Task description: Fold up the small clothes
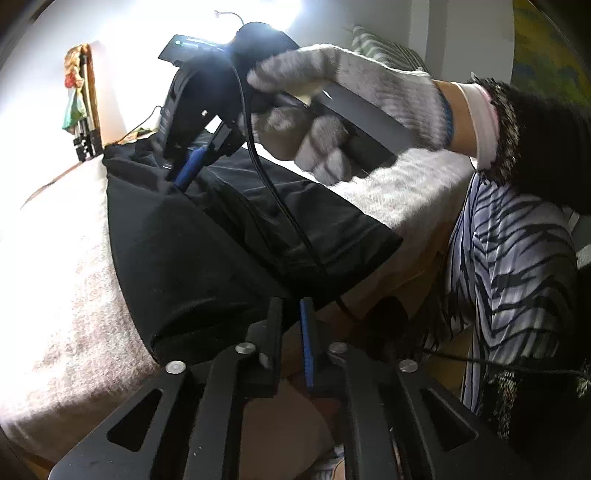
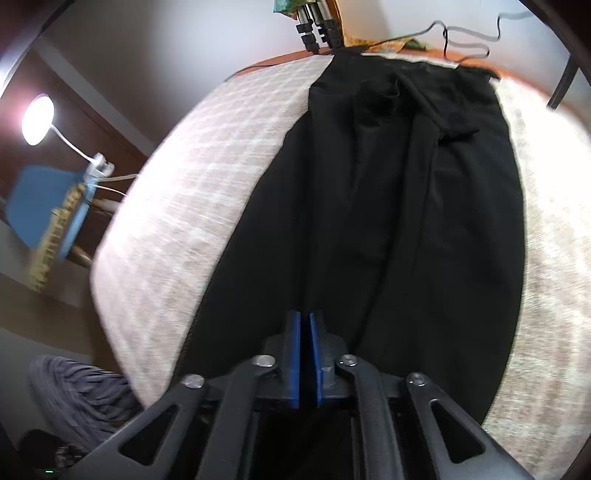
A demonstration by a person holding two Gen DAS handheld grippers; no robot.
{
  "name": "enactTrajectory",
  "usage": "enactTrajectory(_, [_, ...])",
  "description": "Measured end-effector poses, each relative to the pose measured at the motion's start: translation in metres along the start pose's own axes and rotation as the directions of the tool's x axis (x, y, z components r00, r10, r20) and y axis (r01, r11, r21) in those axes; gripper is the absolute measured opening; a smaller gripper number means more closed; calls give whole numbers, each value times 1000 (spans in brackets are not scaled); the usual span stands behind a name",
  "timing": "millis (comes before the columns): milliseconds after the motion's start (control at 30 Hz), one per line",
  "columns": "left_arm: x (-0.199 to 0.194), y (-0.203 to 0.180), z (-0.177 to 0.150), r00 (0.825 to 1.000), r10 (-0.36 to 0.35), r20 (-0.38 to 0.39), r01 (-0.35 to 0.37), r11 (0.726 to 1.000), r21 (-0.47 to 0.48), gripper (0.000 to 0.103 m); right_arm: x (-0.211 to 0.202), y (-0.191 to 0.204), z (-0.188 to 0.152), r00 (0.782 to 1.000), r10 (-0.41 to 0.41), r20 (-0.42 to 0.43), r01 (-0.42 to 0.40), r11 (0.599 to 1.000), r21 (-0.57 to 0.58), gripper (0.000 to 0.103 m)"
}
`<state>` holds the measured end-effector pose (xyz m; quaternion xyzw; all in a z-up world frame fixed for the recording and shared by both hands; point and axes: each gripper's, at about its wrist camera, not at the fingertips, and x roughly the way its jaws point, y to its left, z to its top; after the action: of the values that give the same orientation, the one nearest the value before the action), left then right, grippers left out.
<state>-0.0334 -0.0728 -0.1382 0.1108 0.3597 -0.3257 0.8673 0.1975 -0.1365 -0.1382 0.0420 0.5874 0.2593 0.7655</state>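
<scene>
Lying flat on the pale woven cloth | black garment, long axis running near to far in the right wrist view, far end by the tripod feet | right gripper pads almost together, nipping its near hem | left gripper narrowly parted at its edge, grip unclear | gloved hand on the right gripper's handle.

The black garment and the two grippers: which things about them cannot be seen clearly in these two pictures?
- Left wrist view: the near corner of the black garment, hidden behind the left gripper.
- Left wrist view: the right gripper tip, hidden by garment folds and its own body.
- Right wrist view: whether the right gripper pinches cloth; the gap is dark.
- Right wrist view: the garment's type; its far end is small, its folds dark.
</scene>
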Motion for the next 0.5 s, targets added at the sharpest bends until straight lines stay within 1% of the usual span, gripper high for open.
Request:
enactTrajectory(33, [-3,0,0,1000,3,7,-3,1000,0,14,-3,-4,3,1000,19,17,-19,1000,19,47])
enactTrajectory(100, [-13,1,0,1000,1,21,-1,1000,0,14,-10,-12,13,997,28,69,-32,998,52,46])
enactTrajectory(133, [-18,1,0,1000,10,29,-11,1000,8,14,-11,-16,19,997,23,80,-28,998,65,46])
enactTrajectory(200, [-25,0,0,999,19,41,-20,1000,9,14,-11,-25,37,994,-4,108,-6,996,93,41])
enactTrajectory(267, [-32,4,0,998,40,49,-40,999,14,14,-7,-32,57,991,-28,134,11,992,123,40])
enactTrajectory(367, [-37,12,-3,997,61,54,-61,998,-9,14,3,-41,83,987,-60,149,37,987,155,40])
enactTrajectory(467, [-37,26,-6,996,72,54,-68,995,-73,14,10,-52,106,983,-112,142,85,979,184,40])
enactTrajectory(500, [-37,30,-7,996,72,53,-68,994,-88,14,13,-53,112,983,-117,140,89,978,190,37])
